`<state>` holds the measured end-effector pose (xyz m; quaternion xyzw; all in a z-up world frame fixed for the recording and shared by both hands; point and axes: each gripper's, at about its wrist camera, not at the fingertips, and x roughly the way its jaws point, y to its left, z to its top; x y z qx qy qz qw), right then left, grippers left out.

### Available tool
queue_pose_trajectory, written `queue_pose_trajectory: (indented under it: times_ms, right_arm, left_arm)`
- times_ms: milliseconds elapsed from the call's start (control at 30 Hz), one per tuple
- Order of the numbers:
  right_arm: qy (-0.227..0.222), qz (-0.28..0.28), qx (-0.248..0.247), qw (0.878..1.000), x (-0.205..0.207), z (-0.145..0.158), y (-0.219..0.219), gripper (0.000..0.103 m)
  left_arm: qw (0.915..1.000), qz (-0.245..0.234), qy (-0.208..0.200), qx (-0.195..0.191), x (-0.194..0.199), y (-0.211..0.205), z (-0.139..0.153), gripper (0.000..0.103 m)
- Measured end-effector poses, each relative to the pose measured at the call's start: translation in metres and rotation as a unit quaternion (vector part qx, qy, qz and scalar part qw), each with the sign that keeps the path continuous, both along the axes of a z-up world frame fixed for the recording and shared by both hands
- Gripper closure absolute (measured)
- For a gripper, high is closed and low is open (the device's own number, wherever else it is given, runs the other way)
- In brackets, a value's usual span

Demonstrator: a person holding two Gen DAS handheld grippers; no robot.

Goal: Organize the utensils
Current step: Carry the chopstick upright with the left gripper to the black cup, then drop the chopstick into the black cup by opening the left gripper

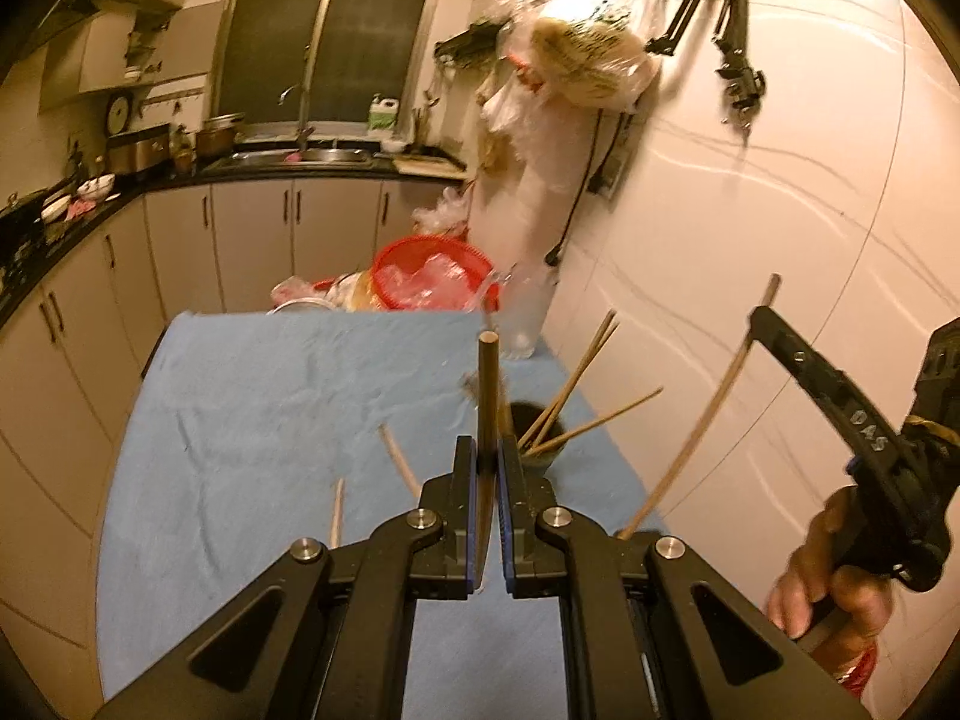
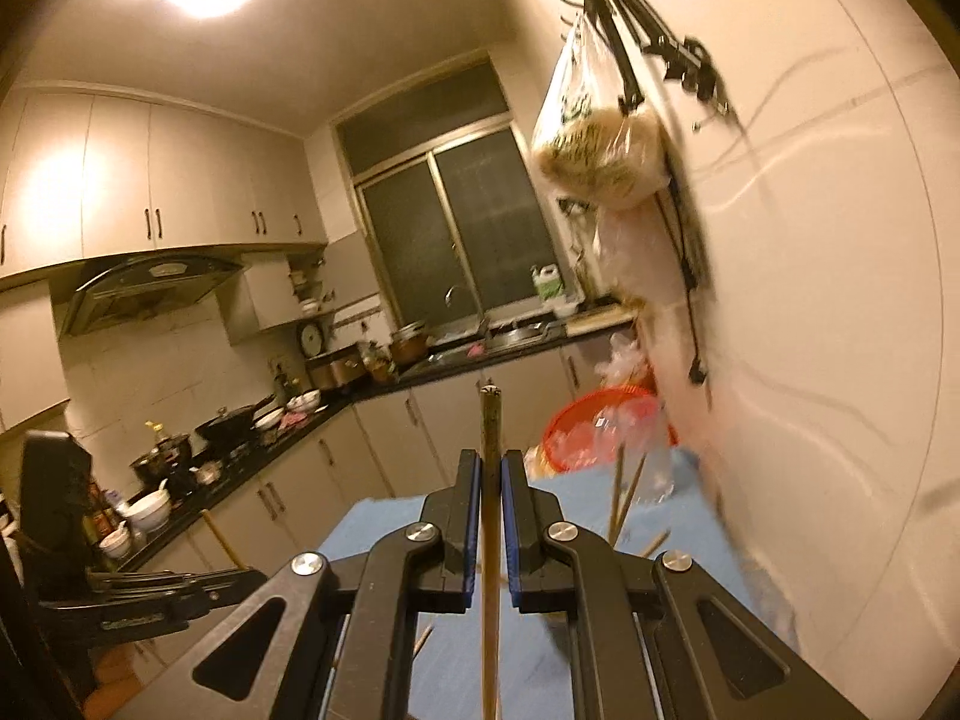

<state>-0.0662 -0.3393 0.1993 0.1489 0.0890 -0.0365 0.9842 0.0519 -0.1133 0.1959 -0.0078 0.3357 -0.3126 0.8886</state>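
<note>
Blue cloth (image 1: 270, 396): it covers my worktop, filling the lower middle of the left wrist view.
Left fingers (image 1: 491, 468): pinched narrow on a dark chopstick (image 1: 487, 396) that stands upright between the pads, its tip at frame centre.
Right fingers (image 2: 492, 480): pinched narrow on a long wooden chopstick (image 2: 489, 516) that runs from the bottom edge up past the pads to mid-frame.
Right gripper from the left view (image 1: 780, 336): at the right edge, my hand (image 1: 840, 588) wrapped on its handle, the pale chopstick curving down from it toward the lower middle.
Holder cup (image 1: 543, 438): dark, on the cloth just right of my left fingers, with several chopsticks (image 1: 576, 384) leaning out to the upper right.
Loose chopsticks: one (image 1: 399, 459) and another (image 1: 337, 513) lie on the cloth, lower left of my left fingers.
Red basket (image 1: 432, 276): beyond the cloth's far edge, upper middle, clear plastic inside.
Glass (image 1: 525, 318): clear, at the cloth's far right corner near the wall.
</note>
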Motion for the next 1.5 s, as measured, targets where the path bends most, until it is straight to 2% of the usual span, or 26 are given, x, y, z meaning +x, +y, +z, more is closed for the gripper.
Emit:
queue_pose_trajectory:
  times_ms: [167,400,533,633,733,933,1200,1300,1500]
  right_arm:
    - [-0.015,-0.028,-0.004,0.999,0.025,0.014,-0.012,0.095]
    - [-0.015,-0.074,-0.023,0.997,0.069,0.017,-0.034,0.095]
    - [-0.010,-0.086,-0.009,0.996,0.093,0.007,-0.049,0.095]
    - [-0.003,-0.098,-0.017,0.995,0.110,-0.004,-0.053,0.095]
    - [0.009,-0.100,-0.027,0.995,0.124,-0.016,-0.053,0.095]
    - [0.043,-0.095,-0.039,0.994,0.145,-0.038,-0.051,0.095]
    - [0.072,-0.082,0.001,0.994,0.152,-0.044,-0.065,0.090]
    - [0.066,-0.080,0.002,0.995,0.147,-0.038,-0.066,0.087]
    - [0.030,-0.069,0.014,0.997,0.106,-0.013,-0.058,0.087]
  left_arm:
    - [0.9996,-0.009,-0.020,-0.016,0.014,-0.027,0.028,0.096]
    - [0.9992,-0.007,-0.026,-0.028,0.049,-0.067,0.040,0.096]
    - [0.9993,-0.005,-0.023,-0.030,0.077,-0.090,0.030,0.096]
    - [0.9995,-0.002,-0.021,-0.025,0.089,-0.101,0.016,0.096]
    - [0.9999,-0.003,0.001,-0.017,0.104,-0.110,-0.007,0.096]
    - [0.9995,-0.002,0.032,-0.001,0.122,-0.115,-0.035,0.096]
    - [0.9990,-0.007,0.044,-0.001,0.123,-0.113,-0.035,0.096]
    - [0.9989,-0.008,0.046,-0.007,0.121,-0.110,-0.029,0.095]
    - [0.9992,-0.011,0.025,-0.031,0.098,-0.087,-0.004,0.095]
